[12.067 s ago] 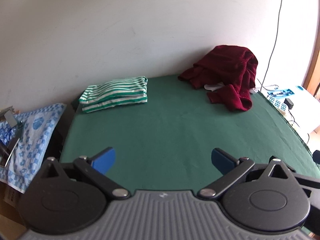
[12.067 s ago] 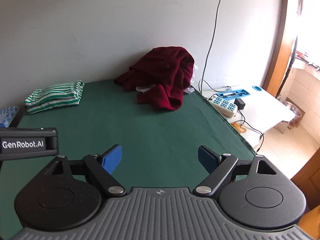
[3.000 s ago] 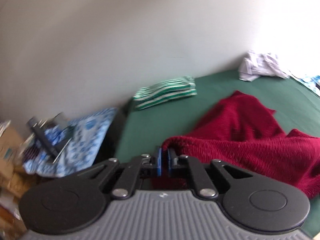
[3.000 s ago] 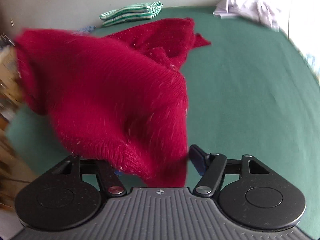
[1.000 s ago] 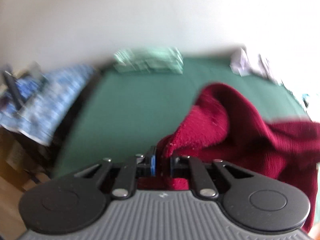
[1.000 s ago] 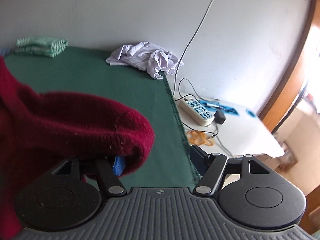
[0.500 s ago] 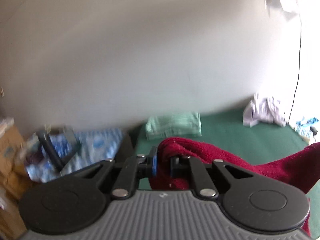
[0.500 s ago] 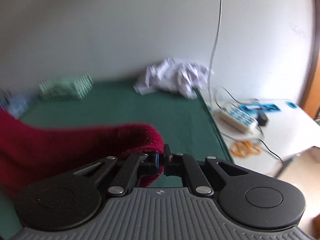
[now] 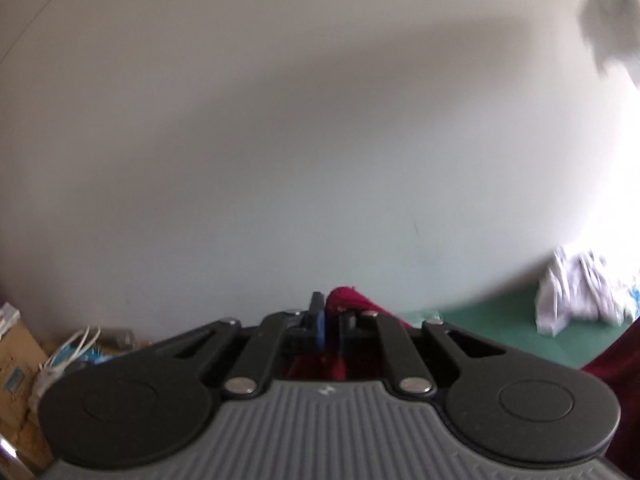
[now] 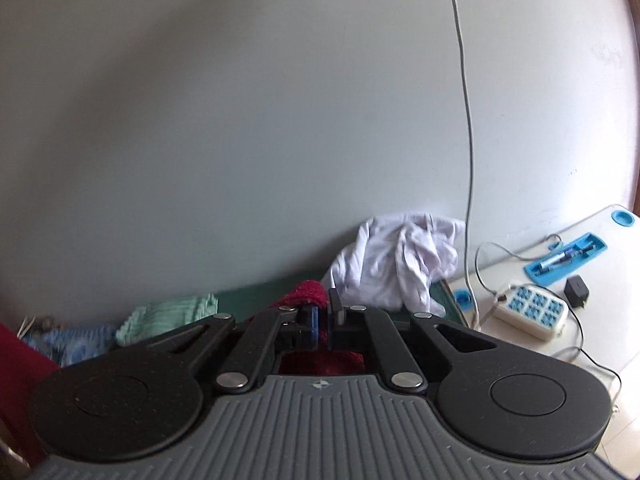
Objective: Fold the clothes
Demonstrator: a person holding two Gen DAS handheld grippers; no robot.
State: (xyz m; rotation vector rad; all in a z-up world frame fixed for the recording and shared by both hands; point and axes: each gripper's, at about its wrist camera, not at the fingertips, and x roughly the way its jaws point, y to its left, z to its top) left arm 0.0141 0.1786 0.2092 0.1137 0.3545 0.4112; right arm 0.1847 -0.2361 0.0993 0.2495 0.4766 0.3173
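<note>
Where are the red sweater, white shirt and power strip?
red sweater (image 10: 306, 292): right wrist view, bunched edge above the fingers.
white shirt (image 10: 400, 264): right wrist view, crumpled middle.
power strip (image 10: 532, 311): right wrist view, socket face.

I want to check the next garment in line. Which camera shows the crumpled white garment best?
The right wrist view: the crumpled white garment sits sharp and whole against the wall at the far edge of the green table. The left wrist view shows it only small, blurred and washed out by glare at the right edge.

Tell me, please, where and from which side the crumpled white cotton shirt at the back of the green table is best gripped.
Grip the crumpled white cotton shirt at its raised top fold, from above and the front: it lies heaped against the wall, so the back is blocked and no flat edge shows.
</note>
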